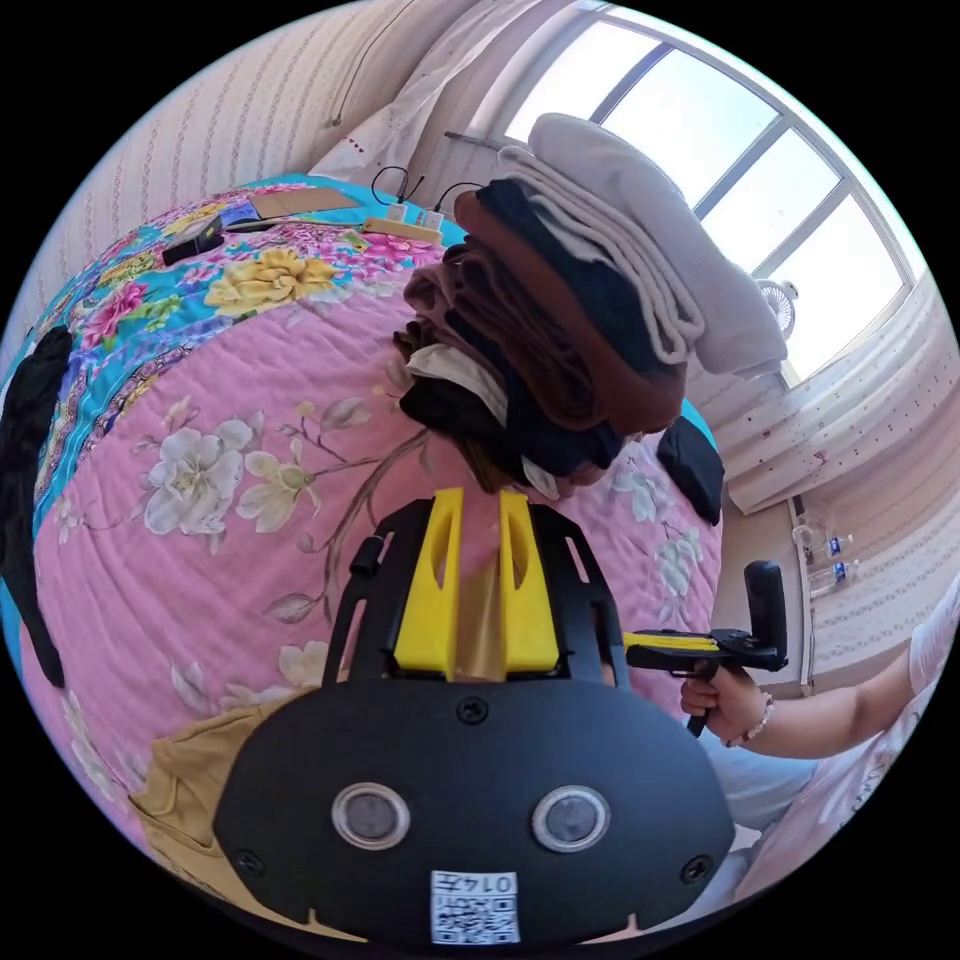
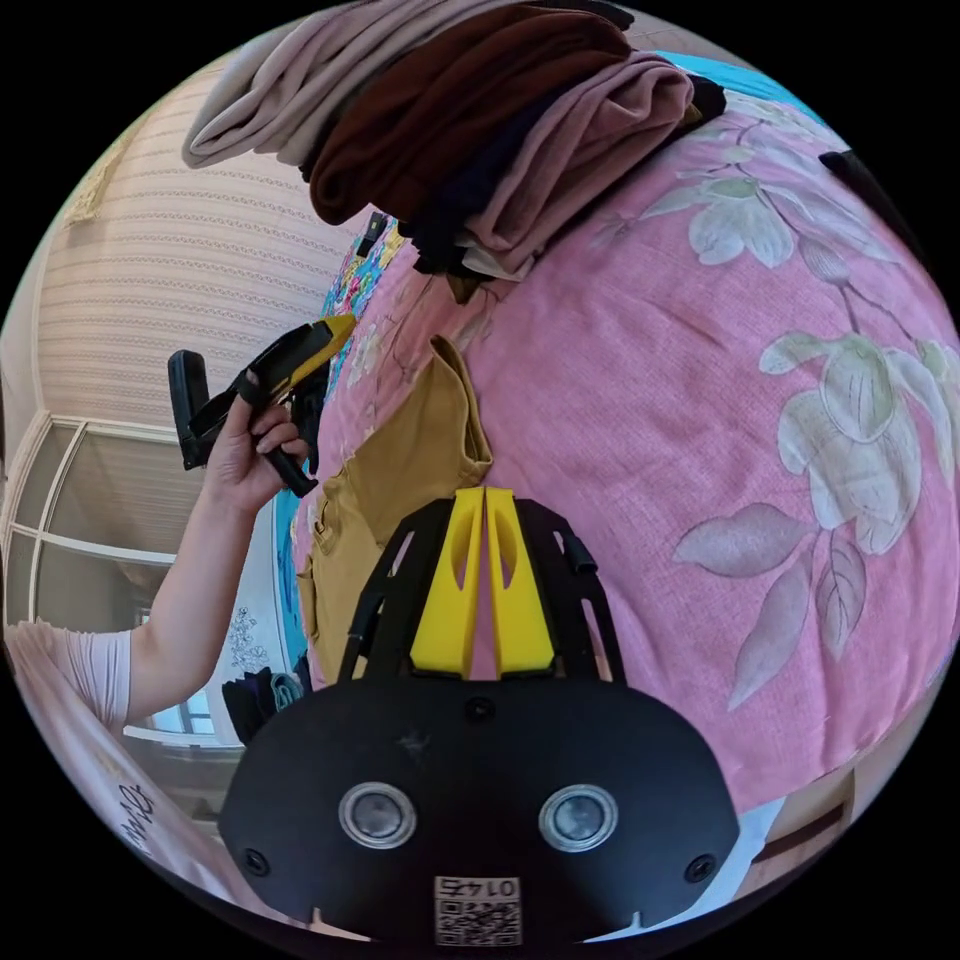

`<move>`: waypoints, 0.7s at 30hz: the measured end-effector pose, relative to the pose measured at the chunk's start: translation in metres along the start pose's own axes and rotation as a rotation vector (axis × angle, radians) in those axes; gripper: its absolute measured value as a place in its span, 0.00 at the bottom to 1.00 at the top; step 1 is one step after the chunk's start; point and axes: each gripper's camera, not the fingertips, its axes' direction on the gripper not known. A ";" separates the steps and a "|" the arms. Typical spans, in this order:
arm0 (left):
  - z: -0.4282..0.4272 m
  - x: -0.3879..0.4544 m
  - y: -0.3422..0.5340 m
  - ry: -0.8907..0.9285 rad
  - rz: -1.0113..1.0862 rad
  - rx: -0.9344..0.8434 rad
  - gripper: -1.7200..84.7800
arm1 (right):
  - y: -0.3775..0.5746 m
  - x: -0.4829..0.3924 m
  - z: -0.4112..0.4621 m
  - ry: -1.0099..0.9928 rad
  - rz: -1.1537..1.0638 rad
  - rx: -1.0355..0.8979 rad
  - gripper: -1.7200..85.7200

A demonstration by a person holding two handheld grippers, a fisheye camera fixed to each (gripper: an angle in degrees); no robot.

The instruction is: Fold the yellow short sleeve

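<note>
**Left claw pinches the yellow shirt; right claw waits clenched and empty**

The left claw (image 1: 478, 560) has its two yellow jaws slightly parted with a strip of mustard-yellow cloth between them. It appears to be gripping an edge of the yellow shirt (image 1: 195, 775), most likely so the cloth can be drawn out flat or turned over for a fold. In the right gripper view that same claw (image 2: 335, 335) is lifted off the bed by a hand (image 2: 245, 445), and the shirt (image 2: 400, 490) rises in a peak towards it, which fits a lifted edge, though the actual contact is hard to make out there.

The right claw (image 2: 485, 540) has its jaws pressed together with nothing between them. It hovers over the bedspread (image 2: 700, 400) just beside the shirt, probably held back until a second corner needs holding. From the left gripper view it shows off the bed's edge (image 1: 655, 648).

The shirt lies crumpled at the near edge of the pink flowered bedspread, not yet folded. A tall stack of folded clothes (image 1: 570, 330) sits further in, apart from the shirt, leaving open bedspread between them for the fold.
</note>
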 end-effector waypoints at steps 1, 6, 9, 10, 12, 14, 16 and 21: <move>-0.007 -0.001 0.006 0.000 -0.011 0.007 0.09 | 0.000 -0.001 0.000 0.002 -0.004 0.003 0.02; -0.088 -0.021 0.113 -0.111 -0.206 0.116 0.09 | 0.001 -0.042 0.004 0.088 -0.231 -0.021 0.02; -0.142 -0.036 0.207 -0.212 -0.454 0.153 0.08 | 0.005 -0.090 0.028 0.147 -0.464 -0.135 0.02; -0.152 -0.040 0.229 -0.212 -0.521 0.163 0.08 | 0.006 -0.101 0.035 0.155 -0.512 -0.161 0.02; -0.194 -0.049 0.318 -0.237 -0.788 0.214 0.07 | 0.019 -0.148 0.069 0.163 -0.707 -0.252 0.02; -0.225 -0.049 0.372 -0.302 -0.932 0.235 0.06 | 0.033 -0.186 0.101 0.142 -0.843 -0.312 0.03; -0.254 -0.047 0.415 -0.370 -1.010 0.267 0.06 | 0.049 -0.225 0.136 0.092 -0.951 -0.366 0.02; -0.321 -0.058 0.472 -0.489 -1.007 0.364 0.06 | 0.100 -0.345 0.260 -0.054 -1.104 -0.503 0.03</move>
